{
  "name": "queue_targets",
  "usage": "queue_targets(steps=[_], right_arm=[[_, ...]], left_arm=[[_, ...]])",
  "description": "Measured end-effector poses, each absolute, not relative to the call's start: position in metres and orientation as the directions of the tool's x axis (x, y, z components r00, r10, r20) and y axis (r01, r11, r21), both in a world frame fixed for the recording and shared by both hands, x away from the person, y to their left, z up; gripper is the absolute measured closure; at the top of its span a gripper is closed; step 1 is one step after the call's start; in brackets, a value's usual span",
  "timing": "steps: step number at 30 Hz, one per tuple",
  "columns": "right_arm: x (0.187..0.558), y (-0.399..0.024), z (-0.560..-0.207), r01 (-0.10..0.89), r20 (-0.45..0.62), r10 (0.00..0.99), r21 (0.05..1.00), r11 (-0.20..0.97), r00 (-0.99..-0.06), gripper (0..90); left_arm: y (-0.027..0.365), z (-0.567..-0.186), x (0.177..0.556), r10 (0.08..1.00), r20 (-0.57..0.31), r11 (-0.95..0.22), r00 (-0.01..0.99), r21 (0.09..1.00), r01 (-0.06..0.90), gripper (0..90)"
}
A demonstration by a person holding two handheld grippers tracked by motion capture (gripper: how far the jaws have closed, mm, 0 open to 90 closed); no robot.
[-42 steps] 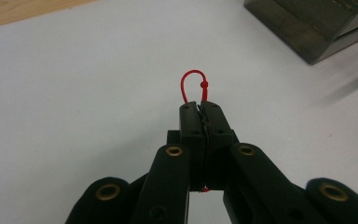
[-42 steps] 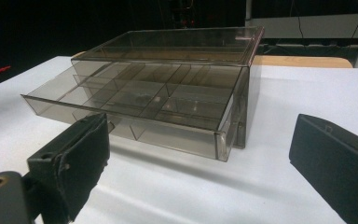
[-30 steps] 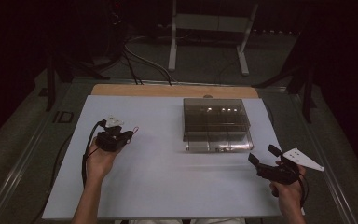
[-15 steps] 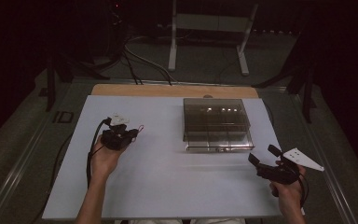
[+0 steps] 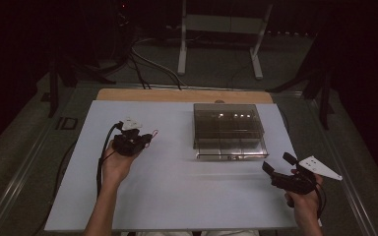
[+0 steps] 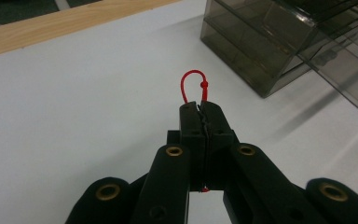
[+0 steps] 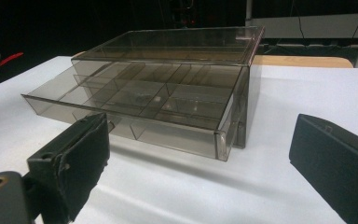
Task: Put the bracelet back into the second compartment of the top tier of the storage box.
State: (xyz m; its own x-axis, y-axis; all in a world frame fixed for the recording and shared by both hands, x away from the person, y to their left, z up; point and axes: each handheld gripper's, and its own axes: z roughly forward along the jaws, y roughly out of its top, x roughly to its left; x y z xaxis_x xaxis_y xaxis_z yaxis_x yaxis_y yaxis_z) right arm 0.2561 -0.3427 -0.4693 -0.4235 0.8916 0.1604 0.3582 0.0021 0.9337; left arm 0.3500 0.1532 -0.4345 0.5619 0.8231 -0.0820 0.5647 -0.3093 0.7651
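Most of the red cord [image 6: 192, 84] is hidden: a small knotted loop sticks out past the tips of the left gripper [image 6: 200, 109], whose jaws are pressed tight together on it, and a red speck shows at their base; how long the cord is cannot be told. In the high view that gripper [image 5: 137, 139] sits at about 9 o'clock on the table, the loop pointing toward the smoky clear drawer box [image 5: 229, 130], which stands just past centre toward 1 o'clock. The box's upper drawer [image 7: 135, 105] is pulled partway out; its dividers show, but a dark smudge in one compartment is too dim to identify. The right gripper [image 5: 278, 166] hovers at 4 o'clock, jaws spread wide with nothing between them, aimed at the box. No label or writing can be read anywhere. The white table top [image 5: 177, 196] has a wooden strip [image 5: 182, 96] along its far edge; beyond it the room is dark, with cables on a grey floor and a pale metal stand [image 5: 221, 39] cut off at 12 o'clock.
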Motion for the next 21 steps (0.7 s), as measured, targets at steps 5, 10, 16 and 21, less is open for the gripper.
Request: queue_targets(steps=[5,10,16,21], right_arm=[[0.256,-0.343,-0.469,0.359,0.160,0.892,0.934,0.003,-0.424,5.0],[0.256,-0.343,-0.470,0.359,0.160,0.892,0.933,0.003,-0.424,5.0],[0.256,-0.343,-0.470,0.359,0.160,0.891,0.933,0.003,-0.424,5.0],[0.256,-0.343,-0.470,0.360,0.161,0.891,0.933,0.003,-0.424,5.0]], left_arm=[[0.149,-0.434,0.351,0.818,-0.085,-0.311,0.569,0.766,0.562,90.0],[0.144,-0.432,0.352,0.812,-0.089,-0.312,0.577,0.770,0.557,90.0],[0.139,-0.430,0.353,0.805,-0.095,-0.310,0.585,0.774,0.552,90.0],[0.134,-0.430,0.354,0.798,-0.103,-0.308,0.593,0.777,0.549,90.0]])
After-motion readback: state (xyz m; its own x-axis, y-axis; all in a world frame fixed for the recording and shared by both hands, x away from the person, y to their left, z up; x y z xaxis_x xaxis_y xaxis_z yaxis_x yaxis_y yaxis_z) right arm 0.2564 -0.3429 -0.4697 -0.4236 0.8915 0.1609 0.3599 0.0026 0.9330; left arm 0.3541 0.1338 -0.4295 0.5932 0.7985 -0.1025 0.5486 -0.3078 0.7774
